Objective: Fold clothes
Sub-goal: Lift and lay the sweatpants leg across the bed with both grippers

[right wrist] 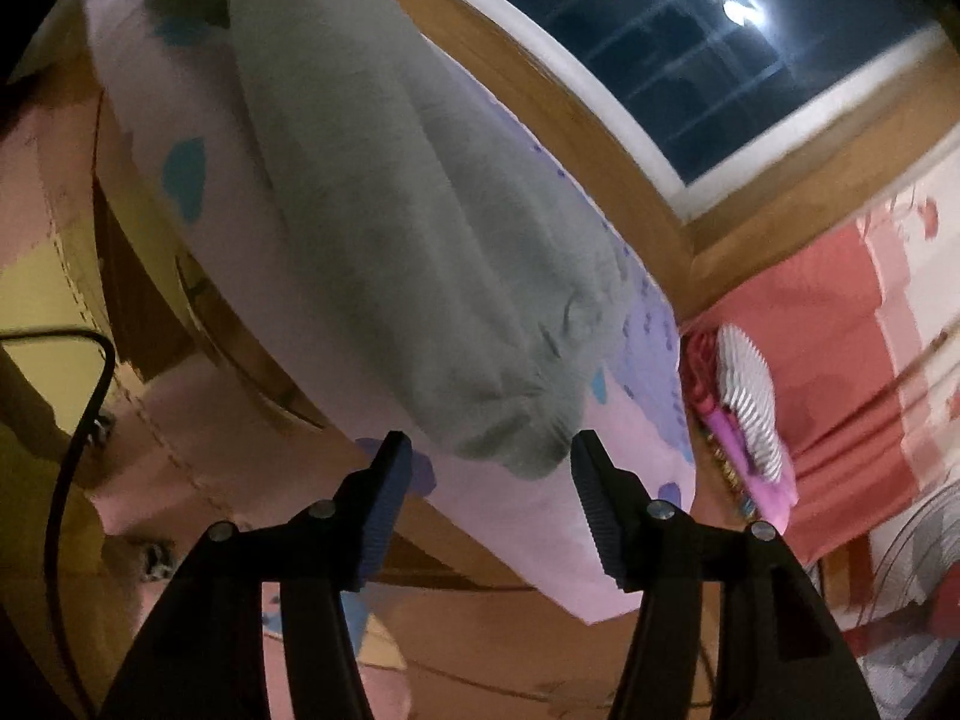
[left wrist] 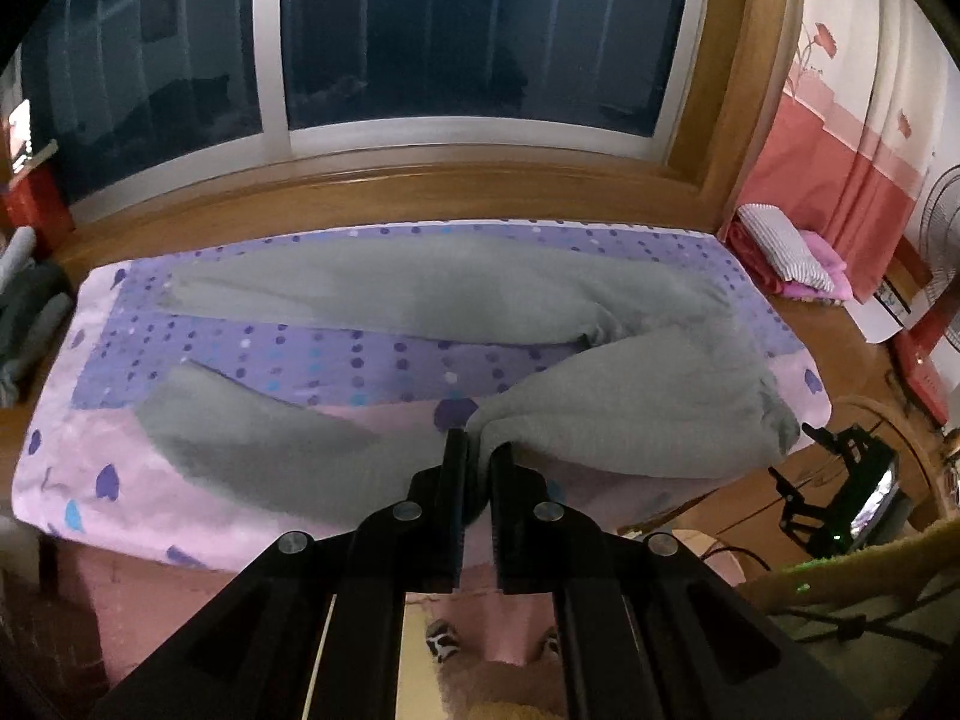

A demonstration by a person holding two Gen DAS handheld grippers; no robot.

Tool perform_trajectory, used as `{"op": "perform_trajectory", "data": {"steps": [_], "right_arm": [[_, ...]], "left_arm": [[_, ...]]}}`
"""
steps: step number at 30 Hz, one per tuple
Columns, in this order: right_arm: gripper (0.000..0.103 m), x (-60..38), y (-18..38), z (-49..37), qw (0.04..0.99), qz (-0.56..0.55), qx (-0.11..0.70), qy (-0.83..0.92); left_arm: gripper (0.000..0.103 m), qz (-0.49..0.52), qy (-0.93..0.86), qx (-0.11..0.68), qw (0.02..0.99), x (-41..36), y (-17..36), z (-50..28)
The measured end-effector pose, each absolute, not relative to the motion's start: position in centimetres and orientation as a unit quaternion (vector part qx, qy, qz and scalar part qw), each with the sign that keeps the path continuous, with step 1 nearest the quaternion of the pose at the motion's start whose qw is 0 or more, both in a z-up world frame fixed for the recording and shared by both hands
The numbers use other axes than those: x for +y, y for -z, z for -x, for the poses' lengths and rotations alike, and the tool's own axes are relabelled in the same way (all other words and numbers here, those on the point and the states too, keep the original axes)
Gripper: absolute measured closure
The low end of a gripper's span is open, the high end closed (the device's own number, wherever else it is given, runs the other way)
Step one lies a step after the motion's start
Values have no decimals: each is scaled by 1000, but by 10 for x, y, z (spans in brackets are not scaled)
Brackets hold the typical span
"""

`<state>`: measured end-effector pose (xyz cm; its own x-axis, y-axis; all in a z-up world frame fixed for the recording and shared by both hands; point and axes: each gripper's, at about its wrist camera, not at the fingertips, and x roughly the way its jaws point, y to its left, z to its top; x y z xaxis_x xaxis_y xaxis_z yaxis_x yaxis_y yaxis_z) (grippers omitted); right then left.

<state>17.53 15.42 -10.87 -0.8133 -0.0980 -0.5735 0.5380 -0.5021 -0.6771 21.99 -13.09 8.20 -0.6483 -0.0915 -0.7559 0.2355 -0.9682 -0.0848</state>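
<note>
The grey trousers (left wrist: pixel 420 300) lie spread on the purple dotted bed cover (left wrist: pixel 252 342), the left gripper (left wrist: pixel 478 450) pinching the near leg's fabric while the right gripper (right wrist: pixel 491 456), fingers spread, hangs at the waistband end, so a fold seems underway, likely needing the right to grip next.

Ahead of you a dark window (left wrist: pixel 456 36) with a white frame sits in wood trim, night outside. Below it a bed (left wrist: pixel 180 516) wears a purple dotted sheet. To your right hang red-and-white curtains (left wrist: pixel 840 138), with folded laundry (left wrist: pixel 786 252) and a fan (left wrist: pixel 945 228) nearby on the wooden floor (left wrist: pixel 840 330).
</note>
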Motion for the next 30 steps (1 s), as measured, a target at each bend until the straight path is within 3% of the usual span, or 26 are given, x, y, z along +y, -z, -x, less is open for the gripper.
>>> {"op": "perform_trajectory", "data": {"steps": [6, 8, 13, 19, 26, 30], "right_arm": [[50, 148, 111, -175, 209, -194, 467, 837], [99, 149, 106, -169, 218, -201, 455, 839], [100, 186, 37, -175, 263, -252, 360, 859], [100, 209, -1, -155, 335, -314, 300, 836], [99, 197, -23, -74, 360, -390, 124, 839], [99, 175, -2, -19, 317, -428, 111, 839]], "left_arm": [[97, -407, 902, 99, 104, -121, -90, -232], [97, -405, 903, 97, 102, -118, -96, -237], [97, -425, 896, 106, 76, -110, -111, -253], [97, -448, 882, 125, 73, -119, -105, -245], [97, -429, 896, 81, 84, -165, -111, -151], [97, -447, 890, 48, 77, -184, -89, -70]]}}
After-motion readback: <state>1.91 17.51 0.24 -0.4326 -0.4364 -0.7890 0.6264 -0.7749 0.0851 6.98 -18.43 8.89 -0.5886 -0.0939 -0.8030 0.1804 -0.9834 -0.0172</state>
